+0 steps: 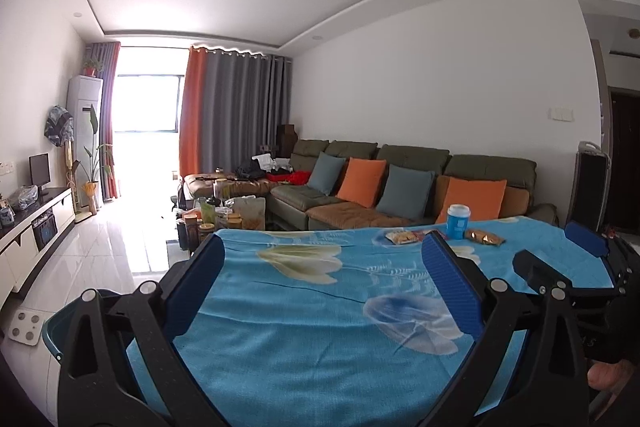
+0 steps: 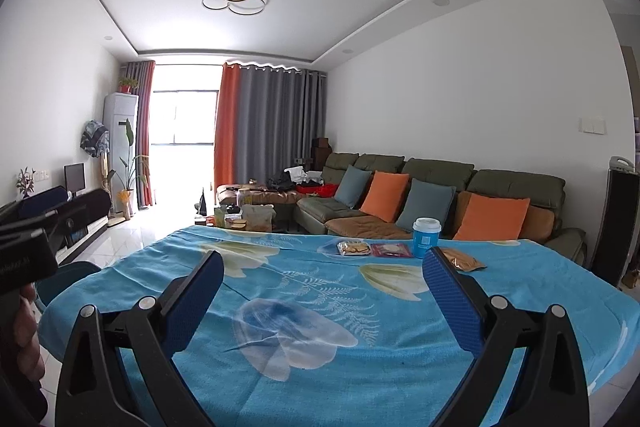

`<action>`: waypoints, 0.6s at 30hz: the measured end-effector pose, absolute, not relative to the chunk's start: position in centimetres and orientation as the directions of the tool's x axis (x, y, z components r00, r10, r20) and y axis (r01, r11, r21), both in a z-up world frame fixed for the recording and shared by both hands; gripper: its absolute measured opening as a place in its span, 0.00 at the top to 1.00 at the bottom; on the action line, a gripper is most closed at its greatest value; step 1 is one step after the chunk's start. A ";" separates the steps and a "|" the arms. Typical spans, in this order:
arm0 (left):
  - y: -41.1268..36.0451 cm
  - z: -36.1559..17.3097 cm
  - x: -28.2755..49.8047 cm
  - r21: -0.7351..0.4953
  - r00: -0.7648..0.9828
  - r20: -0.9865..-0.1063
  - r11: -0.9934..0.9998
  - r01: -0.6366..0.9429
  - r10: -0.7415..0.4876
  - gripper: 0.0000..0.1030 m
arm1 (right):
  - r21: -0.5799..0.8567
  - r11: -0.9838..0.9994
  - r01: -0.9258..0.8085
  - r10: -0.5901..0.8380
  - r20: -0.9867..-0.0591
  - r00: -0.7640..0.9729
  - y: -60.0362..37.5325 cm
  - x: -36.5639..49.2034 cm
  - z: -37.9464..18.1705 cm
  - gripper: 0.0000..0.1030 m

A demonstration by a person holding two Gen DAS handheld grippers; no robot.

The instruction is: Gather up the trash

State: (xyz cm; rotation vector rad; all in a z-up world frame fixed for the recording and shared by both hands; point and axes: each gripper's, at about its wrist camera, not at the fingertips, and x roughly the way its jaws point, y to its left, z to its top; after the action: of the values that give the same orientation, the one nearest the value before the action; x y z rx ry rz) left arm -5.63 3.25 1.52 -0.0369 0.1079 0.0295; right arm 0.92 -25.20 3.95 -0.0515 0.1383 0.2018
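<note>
Black-framed left claw (image 1: 324, 251), blue ribbed pads (image 1: 450, 287), silver pivot screws, seemingly plastic.

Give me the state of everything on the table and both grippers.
left gripper: open, empty
right gripper: open, empty
blue paper cup: upright, lid on
cookie packet: lying flat
red wrapper: lying flat
brown packet: lying flat

Cloth, plastic and gloss

I see a matt woven cloth (image 2: 320, 307) over the tabletop, and my right claw (image 2: 322, 259) has matt black plastic arms with ribbed blue pads (image 2: 452, 303). The cup (image 2: 426, 237) looks like smooth paper under a white plastic lid, the snack packets (image 2: 460, 259) are shiny film, and the floor tiles (image 1: 100, 247) are glossy.
</note>
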 end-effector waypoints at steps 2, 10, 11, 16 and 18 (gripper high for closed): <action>3.5 1.6 -5.6 -0.039 0.993 -0.119 0.999 -0.026 0.021 0.05 | -0.042 0.979 -0.198 0.190 -0.138 0.972 -25.2 0.8 4.0 0.07; 4.2 1.6 -6.1 -0.046 0.996 -0.089 0.998 -0.036 0.031 0.05 | -0.055 0.980 -0.189 0.180 -0.133 0.975 -24.8 0.7 3.9 0.07; 4.3 1.7 -6.2 -0.045 0.996 -0.085 0.998 -0.036 0.032 0.05 | -0.057 0.980 -0.189 0.181 -0.132 0.975 -24.7 0.6 4.0 0.07; 4.3 1.7 -6.5 -0.041 0.997 -0.075 0.999 -0.033 0.030 0.05 | -0.062 0.980 -0.188 0.179 -0.129 0.975 -24.6 0.4 4.1 0.07; 4.2 1.7 -6.6 -0.039 0.997 -0.073 0.999 -0.029 0.026 0.05 | -0.061 0.980 -0.190 0.181 -0.129 0.975 -24.6 0.4 4.1 0.07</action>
State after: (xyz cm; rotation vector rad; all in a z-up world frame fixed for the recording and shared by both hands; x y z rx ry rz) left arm -6.65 4.19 1.71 -0.0397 0.0728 0.0274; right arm 0.45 -24.57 4.06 -0.0735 0.1234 0.1869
